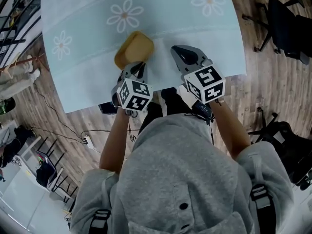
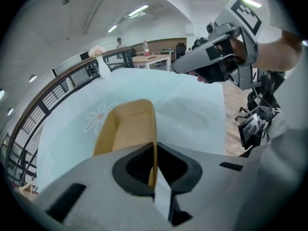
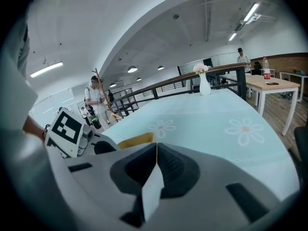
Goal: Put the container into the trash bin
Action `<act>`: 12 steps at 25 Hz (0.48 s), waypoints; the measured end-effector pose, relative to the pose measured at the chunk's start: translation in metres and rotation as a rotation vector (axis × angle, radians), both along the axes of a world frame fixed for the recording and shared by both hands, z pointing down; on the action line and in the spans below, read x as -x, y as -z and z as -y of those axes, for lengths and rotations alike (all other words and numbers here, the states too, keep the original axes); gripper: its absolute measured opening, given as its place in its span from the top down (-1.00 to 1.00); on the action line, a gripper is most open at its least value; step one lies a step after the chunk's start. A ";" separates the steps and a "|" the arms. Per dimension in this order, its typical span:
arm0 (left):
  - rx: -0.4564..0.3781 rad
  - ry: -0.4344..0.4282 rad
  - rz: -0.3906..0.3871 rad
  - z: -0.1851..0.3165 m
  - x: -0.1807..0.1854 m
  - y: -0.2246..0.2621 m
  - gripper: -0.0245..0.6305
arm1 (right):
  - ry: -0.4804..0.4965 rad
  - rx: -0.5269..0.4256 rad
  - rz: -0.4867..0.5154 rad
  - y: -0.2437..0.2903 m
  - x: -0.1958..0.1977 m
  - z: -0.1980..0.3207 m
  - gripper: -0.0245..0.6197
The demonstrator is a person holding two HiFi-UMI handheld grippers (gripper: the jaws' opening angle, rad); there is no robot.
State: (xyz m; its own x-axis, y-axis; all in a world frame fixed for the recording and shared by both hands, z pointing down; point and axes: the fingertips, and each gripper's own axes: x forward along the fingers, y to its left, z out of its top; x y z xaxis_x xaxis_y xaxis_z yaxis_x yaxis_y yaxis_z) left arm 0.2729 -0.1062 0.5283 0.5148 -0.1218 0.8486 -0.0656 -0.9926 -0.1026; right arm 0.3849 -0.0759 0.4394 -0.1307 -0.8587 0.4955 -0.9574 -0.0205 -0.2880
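Your left gripper (image 2: 154,167) is clamped on the container (image 2: 126,129): its jaws pinch the tan tub's right-hand wall, with the thin rim running straight between them. Inside, the tub shows only its bare tan floor and walls. It sits over the table (image 1: 204,33) close to the edge nearest you, though you cannot tell from these views whether its base touches the cloth. Your right gripper (image 3: 156,150) has its jaws pressed together on nothing and hovers just beside the container on its right, apart from it. Beyond the tub, the pale blue daisy-print cloth lies open toward the far side and to both flanks. A dark railing (image 3: 159,88) borders the table's far edge, with a white vase (image 3: 204,85) of flowers there. Wooden floor (image 1: 273,91) surrounds the table, and a black office chair (image 1: 287,28) stands well apart on your right.
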 end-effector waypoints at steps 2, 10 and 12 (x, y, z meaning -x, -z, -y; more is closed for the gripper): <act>0.001 0.041 -0.022 0.005 0.009 0.006 0.83 | 0.013 -0.008 -0.001 0.004 0.008 0.004 0.84; -0.033 0.138 -0.074 0.015 0.053 0.028 0.83 | 0.070 -0.030 -0.027 0.019 0.047 0.012 0.84; -0.037 0.164 -0.082 0.020 0.068 0.033 0.83 | 0.086 -0.035 -0.031 0.023 0.060 0.018 0.84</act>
State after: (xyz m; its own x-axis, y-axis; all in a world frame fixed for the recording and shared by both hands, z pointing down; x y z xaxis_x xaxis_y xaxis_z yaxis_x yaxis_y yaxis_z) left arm 0.2050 -0.1261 0.4957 0.5525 -0.2398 0.7983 -0.2358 -0.9636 -0.1263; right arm 0.3253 -0.0936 0.4161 -0.1896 -0.8618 0.4705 -0.9637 0.0716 -0.2572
